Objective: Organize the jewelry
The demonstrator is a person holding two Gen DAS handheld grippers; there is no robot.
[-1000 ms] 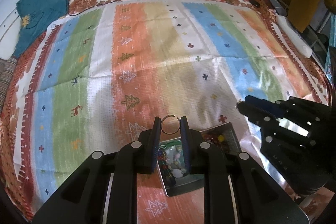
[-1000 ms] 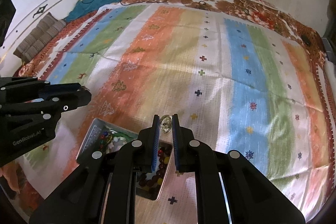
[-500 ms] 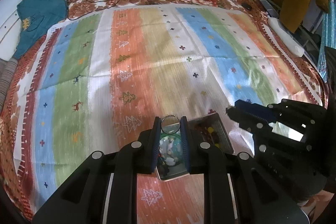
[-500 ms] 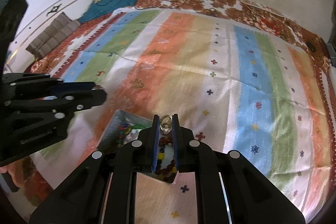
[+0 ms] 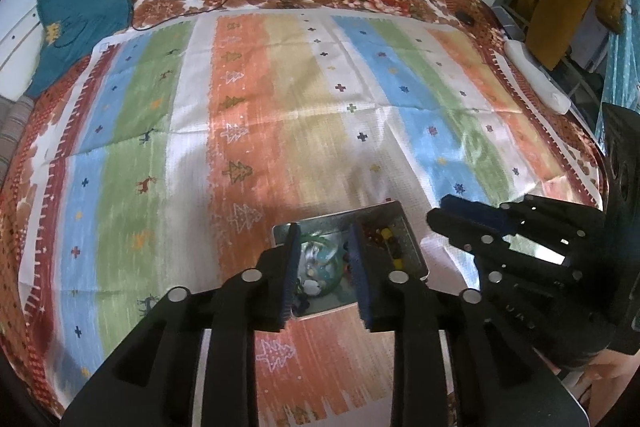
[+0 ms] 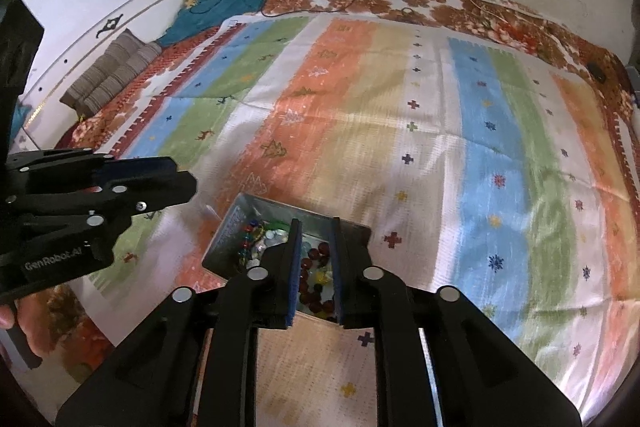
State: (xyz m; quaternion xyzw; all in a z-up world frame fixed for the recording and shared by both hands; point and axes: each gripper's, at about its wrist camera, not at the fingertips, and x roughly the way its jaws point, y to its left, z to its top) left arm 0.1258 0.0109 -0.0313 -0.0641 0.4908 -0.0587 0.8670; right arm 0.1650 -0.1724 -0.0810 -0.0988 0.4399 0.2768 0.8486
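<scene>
Directly beneath both claws, on the striped multicoloured woven mat [image 5: 280,131], sits the shallow rectangular grey metal tray [image 5: 414,251], split into two compartments. From the left gripper [image 5: 323,239] the tray lies straight ahead and below at twelve o'clock, its long axis running from about ten to four o'clock in the left wrist view; the right gripper [image 6: 316,227] hangs over the tray's other half. Both sets of jaws have just been opening and now stand parted, with nothing between the pads in either view; the small rings pinched there a moment ago are gone from the tips, presumably dropped into the tray, though I cannot pick them out among the contents. One compartment holds pale and green glassy pieces [image 5: 320,267] under the left claw, the other dark red and yellow beads [image 6: 316,287] under the right. Each claw looks equally near its own compartment. No loose jewelry shows on the mat.
</scene>
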